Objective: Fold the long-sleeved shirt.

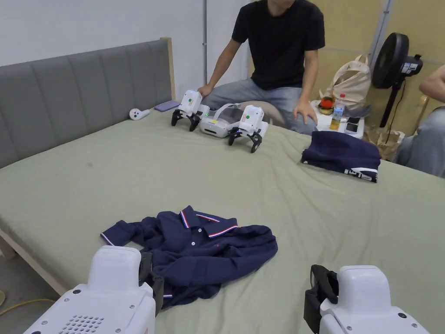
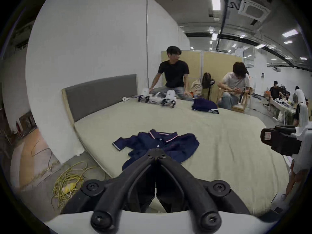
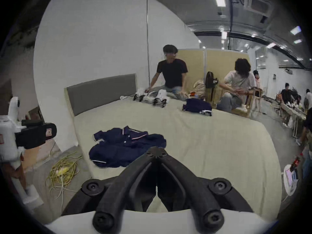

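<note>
Head view: shirt (image 1: 195,252) lies crumpled on bed (image 1: 260,200), just ahead of left gripper (image 1: 150,278). Left gripper view: jaws closed, empty. Right gripper view: right gripper (image 3: 156,152) closed, empty, shirt ahead-left. Soft, light, limp; likely best pinched at shoulders or cuff.

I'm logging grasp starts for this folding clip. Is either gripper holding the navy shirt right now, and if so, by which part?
Nothing is held. The left gripper and right gripper both have their jaws closed on nothing, short of the crumpled navy shirt on the bed.
</note>
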A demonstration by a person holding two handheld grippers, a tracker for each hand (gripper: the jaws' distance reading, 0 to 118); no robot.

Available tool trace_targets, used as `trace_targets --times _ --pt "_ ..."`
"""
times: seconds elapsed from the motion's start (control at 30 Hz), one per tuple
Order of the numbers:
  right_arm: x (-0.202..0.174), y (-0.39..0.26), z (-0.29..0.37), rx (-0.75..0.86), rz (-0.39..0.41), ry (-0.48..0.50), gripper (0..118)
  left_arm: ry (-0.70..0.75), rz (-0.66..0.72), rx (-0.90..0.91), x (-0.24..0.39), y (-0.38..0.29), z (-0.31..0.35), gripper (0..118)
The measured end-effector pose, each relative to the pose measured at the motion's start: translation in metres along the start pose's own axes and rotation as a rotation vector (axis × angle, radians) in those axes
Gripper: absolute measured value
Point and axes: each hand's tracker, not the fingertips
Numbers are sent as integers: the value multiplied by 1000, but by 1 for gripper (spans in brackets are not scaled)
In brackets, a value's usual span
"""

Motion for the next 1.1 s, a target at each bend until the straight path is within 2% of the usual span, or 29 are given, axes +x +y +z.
trace_targets --times 0.07,0.1,0.13,0.17,0.2,0.23,0.27,0.37,0.47,0.57,0.67,0.73,0.77,0.8,0.83,0.87,0.9,0.93,0.97,1.0,1.1 --pt "-6 -3 -17 -31 -8 8 1 -8 22 -58 -4 -4 -23 0" --pt "-7 -4 -25 -49 -16 20 1 7 30 -92 -5 -8 -38 6" --pt "-9 -7 -34 -65 -22 32 1 10 41 -124 -7 -13 -54 20" --pt "-12 -9 -41 -75 -20 33 1 0 59 -141 -9 -18 -65 48" --pt "-14 -13 -49 -88 -14 35 1 -45 87 -152 -12 -26 -84 95" --pt "-12 -22 -60 -103 -11 46 1 -69 109 -189 -14 -30 -103 118" --pt "-12 -26 -68 -119 -7 51 1 -82 109 -232 -15 -32 -123 114" --pt "-8 -32 -87 -155 -2 52 1 -129 52 -242 -6 -27 -179 112" --pt "1 -37 -103 -186 -8 45 1 -189 60 -294 6 -5 -255 112" --pt "11 -42 -114 -220 -10 25 1 -202 15 -384 27 2 -338 112" --pt "21 -50 -122 -251 -9 9 1 -214 -72 -541 46 -23 -411 110" --pt "29 -57 -126 -276 -11 -3 1 -214 -112 -665 55 -50 -442 93" --pt "32 -59 -127 -289 -14 -15 1 -199 -140 -733 58 -63 -449 82" --pt "36 -61 -127 -300 -20 -21 1 -220 -128 -746 61 -74 -448 88" --pt "40 -63 -126 -303 -28 -22 1 -220 -88 -599 62 -67 -438 87" --pt "43 -65 -125 -304 -33 -25 1 -198 -115 -668 66 -62 -443 81" --pt "45 -66 -124 -304 -39 -35 1 -207 -111 -665 68 -58 -442 56" --pt "48 -66 -123 -305 -45 -37 1 -264 -122 -639 67 -52 -432 20" --pt "50 -67 -122 -304 -53 -38 1 -257 -152 -607 71 -48 -426 7" --pt "52 -67 -121 -301 -66 -40 1 -201 -221 -586 77 -48 -423 7" --pt "58 -60 -111 -291 -78 -56 1 -188 -232 -620 93 -48 -411 7"
